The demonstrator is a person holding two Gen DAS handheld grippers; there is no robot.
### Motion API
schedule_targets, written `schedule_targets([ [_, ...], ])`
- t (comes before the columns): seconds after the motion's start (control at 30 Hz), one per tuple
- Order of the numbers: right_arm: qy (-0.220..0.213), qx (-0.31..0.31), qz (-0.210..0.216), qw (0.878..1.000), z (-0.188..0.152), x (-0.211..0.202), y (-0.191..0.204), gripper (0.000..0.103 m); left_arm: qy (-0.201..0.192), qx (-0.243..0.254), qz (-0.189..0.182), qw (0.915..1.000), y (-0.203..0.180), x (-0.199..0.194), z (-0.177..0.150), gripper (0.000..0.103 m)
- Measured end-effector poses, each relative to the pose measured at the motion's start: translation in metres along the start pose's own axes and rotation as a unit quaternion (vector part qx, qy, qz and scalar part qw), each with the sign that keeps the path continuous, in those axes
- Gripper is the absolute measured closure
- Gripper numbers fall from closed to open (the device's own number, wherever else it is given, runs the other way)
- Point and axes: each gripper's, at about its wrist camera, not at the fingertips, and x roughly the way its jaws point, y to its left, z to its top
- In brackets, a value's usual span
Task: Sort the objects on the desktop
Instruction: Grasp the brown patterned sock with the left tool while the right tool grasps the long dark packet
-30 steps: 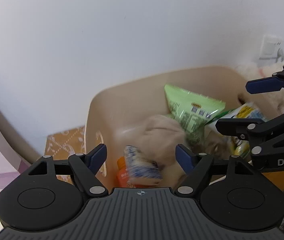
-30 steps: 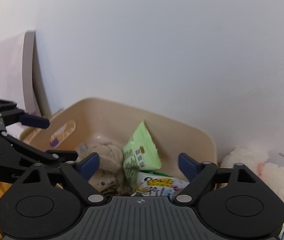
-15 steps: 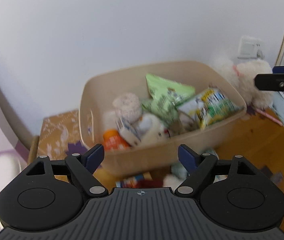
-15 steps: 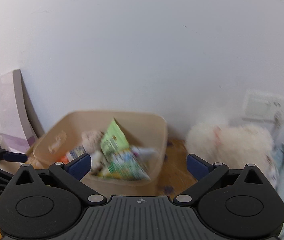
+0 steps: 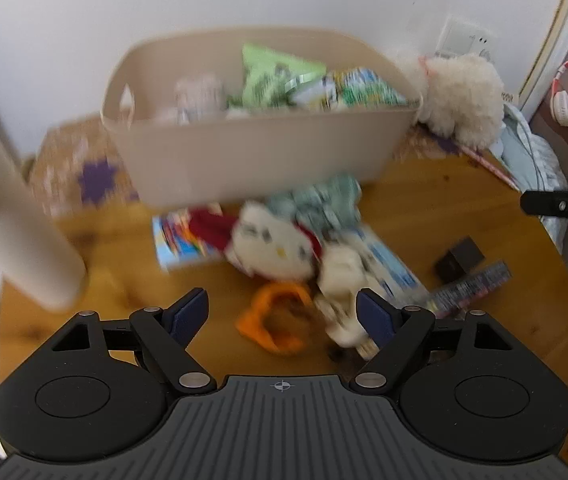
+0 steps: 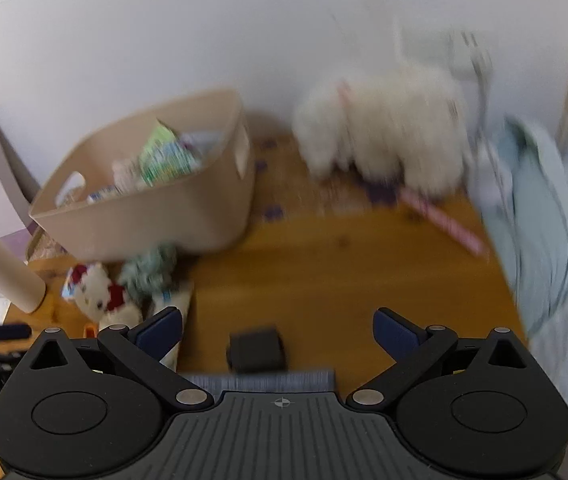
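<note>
Left gripper [image 5: 281, 312]: you are holding its jaws apart, empty, above the orange ring [image 5: 273, 322].
Right gripper [image 6: 277, 330]: its jaws have just been opening, empty, over the black box [image 6: 256, 347].
Bin [image 5: 259, 152]: sitting behind the loose toys on the table [image 5: 444, 200].

Wooden table [image 5: 424, 208] is pretty cluttered: beige bin [image 5: 259, 152] at the back, fluffy white plush [image 5: 464, 96] beside it, cat plush [image 5: 271, 248], orange ring [image 5: 271, 320], black box [image 5: 460, 258], white bottle [image 5: 15, 232].

Left gripper [image 5: 281, 312], right gripper [image 6: 277, 330]: black ribbed housing, round side discs, silver pivot screws, blue finger pads [image 5: 187, 312].
</note>
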Motion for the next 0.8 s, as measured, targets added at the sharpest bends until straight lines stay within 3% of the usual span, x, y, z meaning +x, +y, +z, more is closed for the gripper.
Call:
schedule_targets([
  [0.17, 0.065, 0.068, -0.001, 0.996, -0.016, 0.021, -0.009, 0.0, 0.037, -0.064, 0.018, 0.9971, -0.019, 0.009, -0.022, 0.021],
  [0.3, 0.092, 0.102, -0.011, 0.99, -0.022, 0.034, -0.008, 0.004, 0.065, -0.133, 0.027, 0.9886, -0.03, 0.019, -0.03, 0.021],
  [0.43, 0.119, 0.126, -0.026, 0.984, -0.024, 0.049, -0.003, 0.011, 0.082, -0.206, 0.027, 0.9747, -0.043, 0.03, -0.033, 0.021],
  [0.57, 0.143, 0.139, -0.048, 0.979, -0.027, 0.065, 0.003, 0.015, 0.073, -0.277, 0.027, 0.9576, -0.053, 0.038, -0.035, 0.021],
  [0.8, 0.157, 0.172, -0.06, 0.971, -0.023, 0.083, 0.003, 0.019, 0.077, -0.297, 0.064, 0.9495, -0.066, 0.058, -0.036, 0.019],
])
